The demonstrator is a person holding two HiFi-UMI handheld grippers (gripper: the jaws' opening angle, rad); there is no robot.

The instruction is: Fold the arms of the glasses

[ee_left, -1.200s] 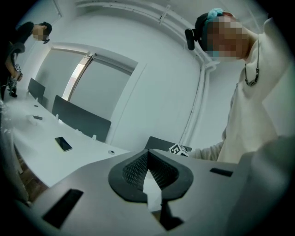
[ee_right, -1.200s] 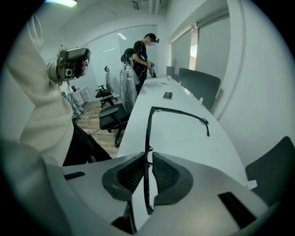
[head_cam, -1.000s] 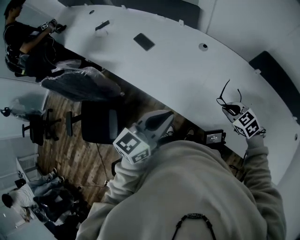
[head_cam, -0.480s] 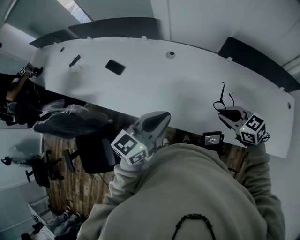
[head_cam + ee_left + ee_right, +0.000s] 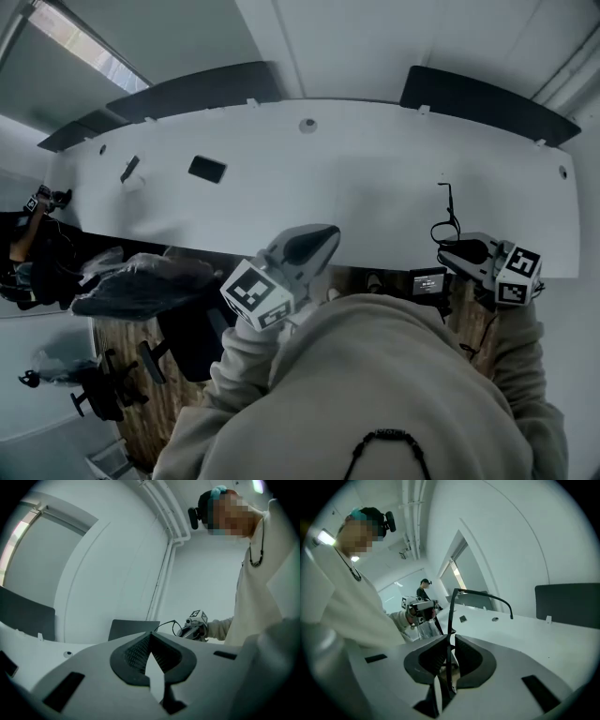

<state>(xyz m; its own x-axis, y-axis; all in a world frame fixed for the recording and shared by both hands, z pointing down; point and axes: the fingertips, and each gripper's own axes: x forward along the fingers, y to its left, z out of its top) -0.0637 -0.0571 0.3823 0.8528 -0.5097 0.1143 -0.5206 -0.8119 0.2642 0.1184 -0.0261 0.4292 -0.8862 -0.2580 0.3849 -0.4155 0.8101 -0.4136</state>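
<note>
My right gripper [image 5: 457, 247] is shut on thin black-framed glasses [image 5: 447, 223], held above the white table's [image 5: 375, 187] front edge at the right. In the right gripper view the frame [image 5: 450, 620] stands on edge between the pads [image 5: 465, 652], and one arm [image 5: 487, 595] curves out to the right, unfolded. My left gripper [image 5: 315, 244] hangs off the table's front edge near the middle, shut with nothing in it; its jaws meet at the tip [image 5: 150, 638]. From there the right gripper [image 5: 196, 623] and the glasses [image 5: 171, 625] show in the distance.
A flat black object [image 5: 206, 169] and a small dark item [image 5: 129, 171] lie on the table's left part, and a round grommet [image 5: 307, 124] sits at the back. Dark panels [image 5: 483, 97] stand behind the table. A plastic-covered chair [image 5: 141, 281] and a small screen [image 5: 428, 279] are below the front edge.
The right gripper has lifted the glasses off the table and rolled, drifting right in the head view. The left gripper has shifted a little. The head view has swung, so the table lies more level.
</note>
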